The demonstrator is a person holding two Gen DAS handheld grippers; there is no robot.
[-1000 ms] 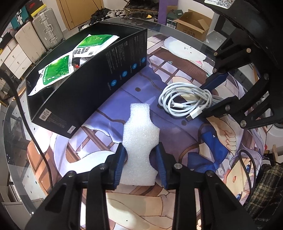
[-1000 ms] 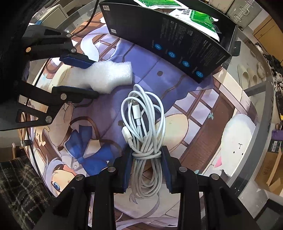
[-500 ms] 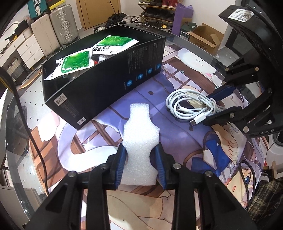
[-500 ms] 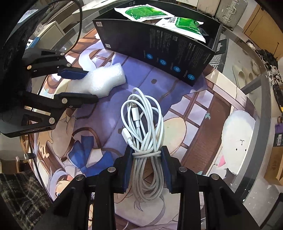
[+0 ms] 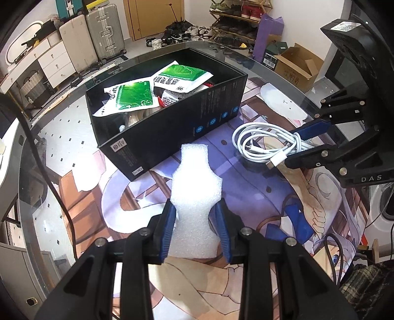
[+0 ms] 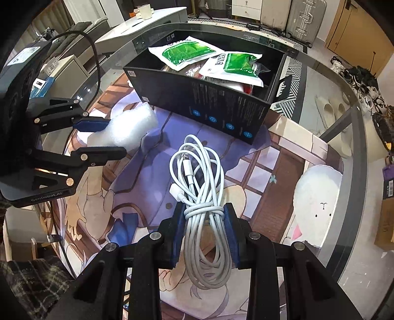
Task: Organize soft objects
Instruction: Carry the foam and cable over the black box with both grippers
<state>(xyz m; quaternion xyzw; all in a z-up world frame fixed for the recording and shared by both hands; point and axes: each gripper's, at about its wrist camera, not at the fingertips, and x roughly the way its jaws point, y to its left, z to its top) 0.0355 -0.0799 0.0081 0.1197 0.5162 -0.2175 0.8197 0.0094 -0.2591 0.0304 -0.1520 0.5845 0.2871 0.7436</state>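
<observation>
- Round glass table [image 5: 73, 128] carries a printed anime-style mat [image 5: 283, 201] with a white rabbit figure [image 6: 317, 204].
- Three suitcases [image 5: 91, 39] stand on the floor, against the far wall beside a wooden door [image 5: 152, 17].
- Open cardboard box [image 5: 295, 64] on the floor next to a purple bag [image 5: 268, 32].
- Shoe rack [image 5: 236, 17] at the wall; loose shoes [image 5: 177, 34] lie scattered before it.
- White drawer cabinet [image 5: 56, 61] at left.

White foam [image 5: 195, 194], white cable [image 6: 200, 187], black box [image 5: 177, 128] (green-and-white packets [image 5: 133, 96] inside), blue-padded claws.
</observation>
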